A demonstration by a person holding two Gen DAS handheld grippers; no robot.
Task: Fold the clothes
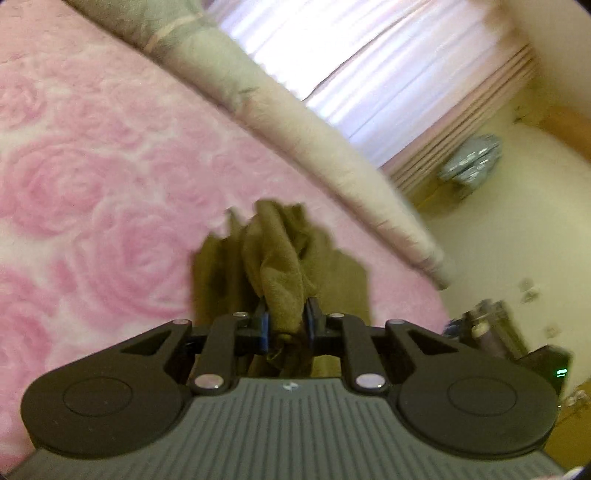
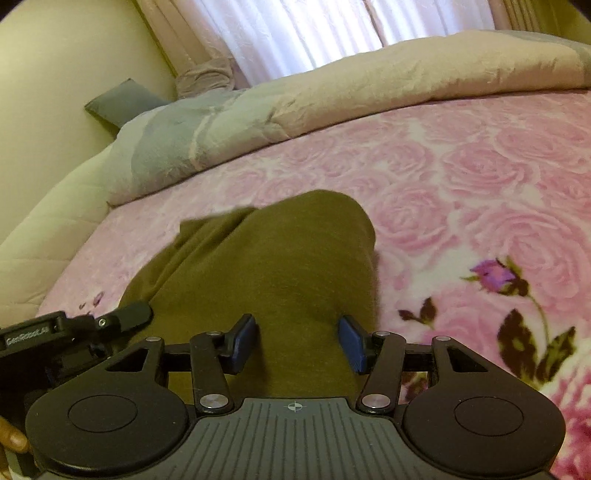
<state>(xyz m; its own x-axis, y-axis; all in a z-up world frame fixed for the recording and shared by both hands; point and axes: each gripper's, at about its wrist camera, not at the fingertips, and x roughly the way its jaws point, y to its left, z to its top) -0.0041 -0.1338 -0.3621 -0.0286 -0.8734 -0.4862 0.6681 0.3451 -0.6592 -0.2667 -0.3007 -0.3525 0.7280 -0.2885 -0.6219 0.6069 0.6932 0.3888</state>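
Now mid-fold, by the look of it. Olive garment (image 2: 266, 280) on the pink rose blanket (image 2: 461, 177) of the bed, near its middle, well short of the grey-beige duvet (image 2: 332, 92) bunched along the far edge under the curtains (image 2: 295, 29). Left gripper (image 1: 286, 321) with jaws closed narrow on a bunched handful of the cloth, blue pads (image 1: 263, 328) pressing it from both sides, folds spilling up and forward past the tips. Right gripper (image 2: 297, 343) hanging over the garment with jaws wide, nothing between them, pads apart above a smooth, rounded stretch of fabric. Hard to tell from these views what kind of garment, or which edge sits in the left jaws; blur on the left view besides. Judging by the lie of the cloth: one long rounded fold apparently made, a flat corner poking out at the far left, but no neat compact rectangle yet. Probably left to do: carry the gripped edge across, lay it flat, square the corners, smooth the top. No stack of finished clothes in sight.
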